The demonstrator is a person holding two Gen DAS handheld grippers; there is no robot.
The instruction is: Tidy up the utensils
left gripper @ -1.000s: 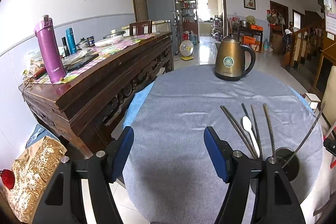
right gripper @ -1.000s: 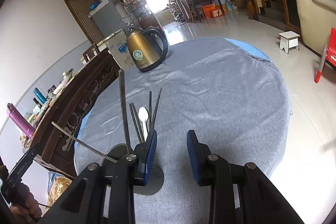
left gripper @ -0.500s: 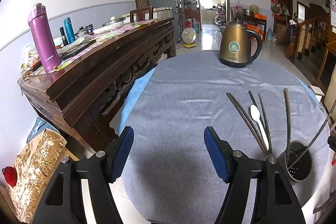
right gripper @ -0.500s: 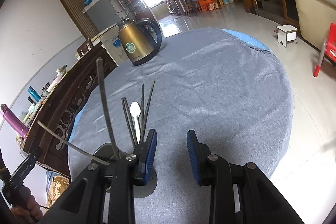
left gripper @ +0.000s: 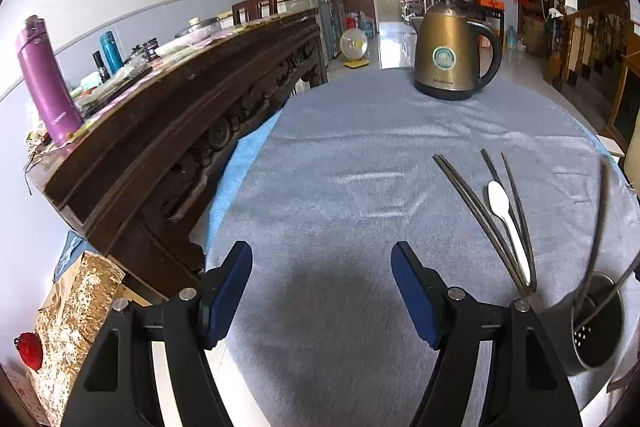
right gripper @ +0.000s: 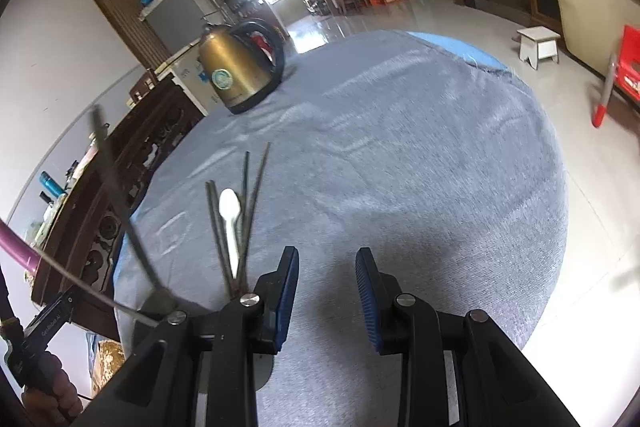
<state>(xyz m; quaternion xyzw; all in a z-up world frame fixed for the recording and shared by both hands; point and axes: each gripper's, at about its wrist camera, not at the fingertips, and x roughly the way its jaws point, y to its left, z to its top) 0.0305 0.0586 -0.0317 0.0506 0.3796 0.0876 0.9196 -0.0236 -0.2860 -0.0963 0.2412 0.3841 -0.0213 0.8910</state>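
Note:
Several dark chopsticks [left gripper: 474, 211] and a white spoon [left gripper: 505, 215] lie side by side on the grey cloth, right of my left gripper [left gripper: 322, 291]. That gripper hangs open over bare cloth with nothing between its pads. A metal holder cup [left gripper: 598, 331] at the near right edge has two long utensils standing in it. In the right wrist view the spoon [right gripper: 229, 211] and chopsticks [right gripper: 253, 195] lie ahead and left of my right gripper [right gripper: 327, 291]. Its jaws stand a narrow gap apart with nothing in them. Its left finger hides most of the holder [right gripper: 160, 301].
A gold kettle [left gripper: 452, 55] stands at the far side of the round table [left gripper: 360, 131]. A dark carved sideboard [left gripper: 180, 131] crowded with bottles, including a purple flask [left gripper: 48, 83], runs along the left. A hand [right gripper: 48, 391] holds the other gripper at the lower left.
Both grippers have moved forward and down over the table, and the kettle looks larger. The utensils lie where they were. Neither pair of jaws has visibly changed.

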